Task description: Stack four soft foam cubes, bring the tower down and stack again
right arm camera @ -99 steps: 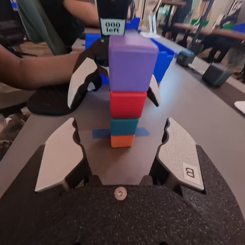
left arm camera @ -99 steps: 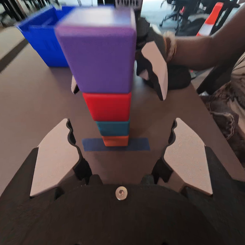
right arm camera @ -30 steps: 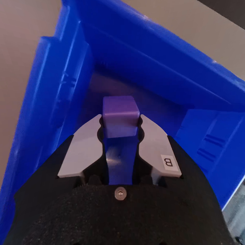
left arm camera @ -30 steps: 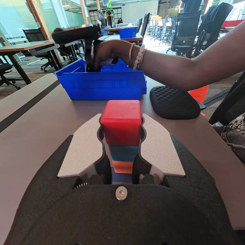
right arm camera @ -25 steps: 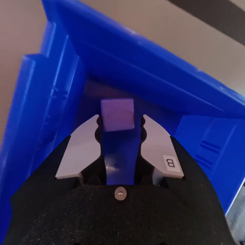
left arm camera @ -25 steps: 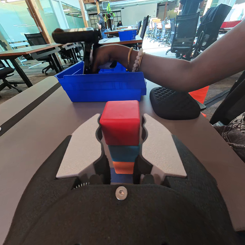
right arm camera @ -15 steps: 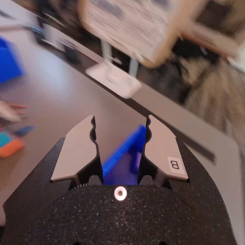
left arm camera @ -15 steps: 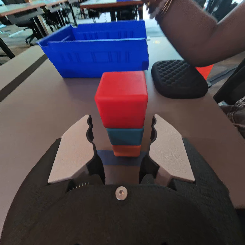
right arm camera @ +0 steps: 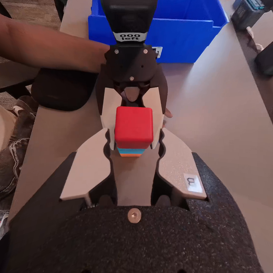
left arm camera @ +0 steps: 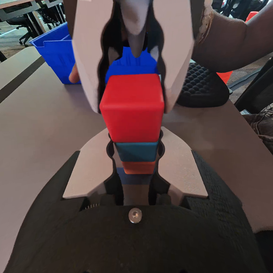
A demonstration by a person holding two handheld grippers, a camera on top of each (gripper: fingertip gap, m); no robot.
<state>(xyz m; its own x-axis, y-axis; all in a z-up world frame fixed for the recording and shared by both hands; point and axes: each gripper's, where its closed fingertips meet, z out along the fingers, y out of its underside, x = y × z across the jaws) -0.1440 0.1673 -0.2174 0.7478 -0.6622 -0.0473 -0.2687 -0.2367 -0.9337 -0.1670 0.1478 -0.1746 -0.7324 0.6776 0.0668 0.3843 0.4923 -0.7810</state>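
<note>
The tower stands at the centre of both views on a blue tape strip (left arm camera: 133, 179) on the grey table (left arm camera: 44, 118); the orange cube (left arm camera: 138, 168) is at the bottom, the teal cube (left arm camera: 136, 152) on it, the red cube (left arm camera: 131, 109) on top; a fourth cube is not in view, so my guess is the stack is being taken down.

The relation that matters: the red cube lies straight ahead of both tools, between each pair of fingers; the tower's axis is upright and the fingers flank it left and right in the frame. The left gripper (left arm camera: 135, 130) comes in low from the bottom of the left wrist view, its tips level with the seam between red and teal. In the right wrist view its fingers lie close against the red cube's sides; whether they press I cannot tell. The right gripper (right arm camera: 134, 130) faces it from the opposite side, its fingers spread wider than the cube and clamping nothing.

The red cube looks matte, with rounded edges, sitting square and undented. The blue bin (left arm camera: 59, 59) waits at the upper left, behind the tower; it is probably the destination.
</note>
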